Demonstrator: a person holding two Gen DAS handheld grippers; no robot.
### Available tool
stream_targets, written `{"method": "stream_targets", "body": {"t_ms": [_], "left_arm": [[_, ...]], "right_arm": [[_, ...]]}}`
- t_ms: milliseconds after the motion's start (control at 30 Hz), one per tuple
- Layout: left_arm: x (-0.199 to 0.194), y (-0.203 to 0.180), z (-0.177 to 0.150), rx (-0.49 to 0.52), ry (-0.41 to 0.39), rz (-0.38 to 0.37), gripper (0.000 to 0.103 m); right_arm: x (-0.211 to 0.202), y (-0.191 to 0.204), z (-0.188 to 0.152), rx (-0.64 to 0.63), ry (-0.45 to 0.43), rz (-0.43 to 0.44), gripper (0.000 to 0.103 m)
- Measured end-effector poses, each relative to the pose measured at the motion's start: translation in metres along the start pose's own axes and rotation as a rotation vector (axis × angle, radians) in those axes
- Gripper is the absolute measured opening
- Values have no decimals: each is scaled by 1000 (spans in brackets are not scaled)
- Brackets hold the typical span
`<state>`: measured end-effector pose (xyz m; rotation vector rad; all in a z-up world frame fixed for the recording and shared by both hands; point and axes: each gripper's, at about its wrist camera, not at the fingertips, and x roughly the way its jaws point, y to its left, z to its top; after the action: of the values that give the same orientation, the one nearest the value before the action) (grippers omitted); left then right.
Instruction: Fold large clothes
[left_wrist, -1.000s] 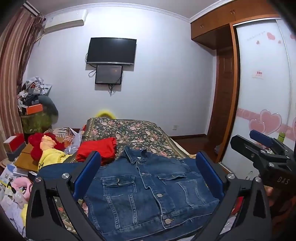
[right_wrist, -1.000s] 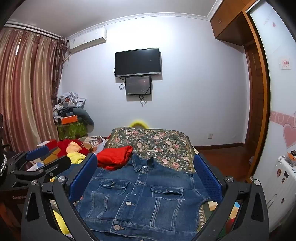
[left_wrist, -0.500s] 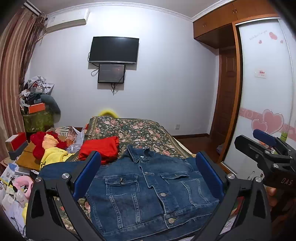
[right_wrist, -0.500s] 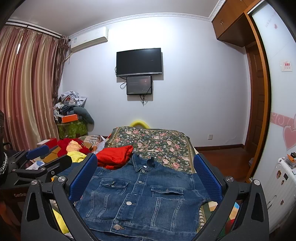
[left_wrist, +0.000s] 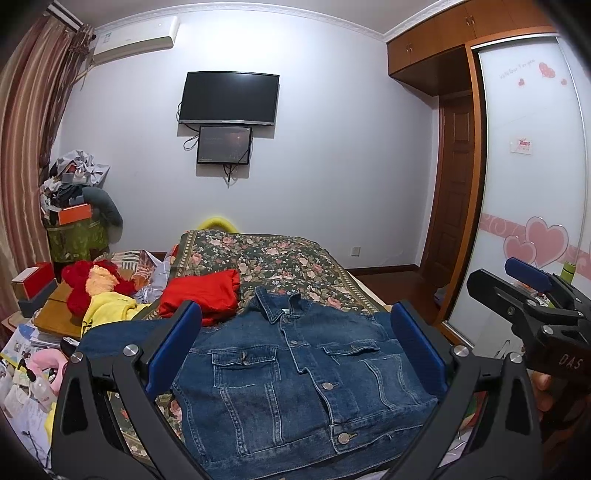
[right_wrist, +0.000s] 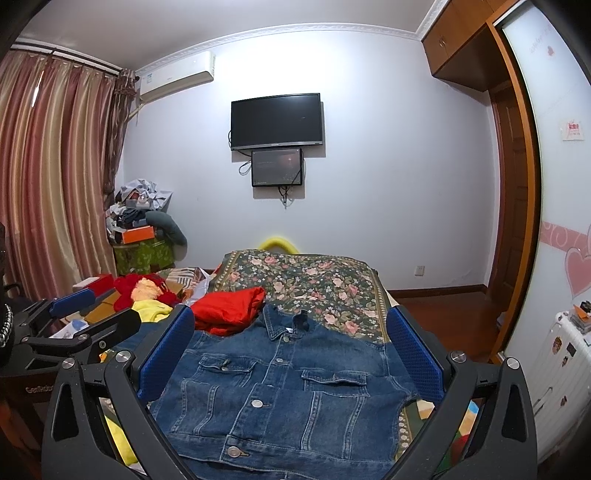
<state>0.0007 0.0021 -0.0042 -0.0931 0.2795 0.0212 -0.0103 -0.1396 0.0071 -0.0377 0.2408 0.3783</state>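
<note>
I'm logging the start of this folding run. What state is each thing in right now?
denim jacket: spread flat on the bed, front up, buttoned, not folded.
red garment: bunched beside the jacket's collar.
left gripper: jaws open, holding nothing.
right gripper: jaws open, holding nothing.
television: screen dark.

My right gripper hangs wide open above the denim jacket, which lies buttoned, front up, collar at the far end on the floral bedspread. A red garment touches its far-left shoulder. My left gripper shows at left.
</note>
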Motion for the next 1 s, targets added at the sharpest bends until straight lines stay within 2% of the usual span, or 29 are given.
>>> {"method": "stream_targets", "body": {"t_ms": [1000], "left_arm": [[0,0,-1,0,13,-3,103]], "right_arm": [[3,-2,0,3,12,-7,103]]}}
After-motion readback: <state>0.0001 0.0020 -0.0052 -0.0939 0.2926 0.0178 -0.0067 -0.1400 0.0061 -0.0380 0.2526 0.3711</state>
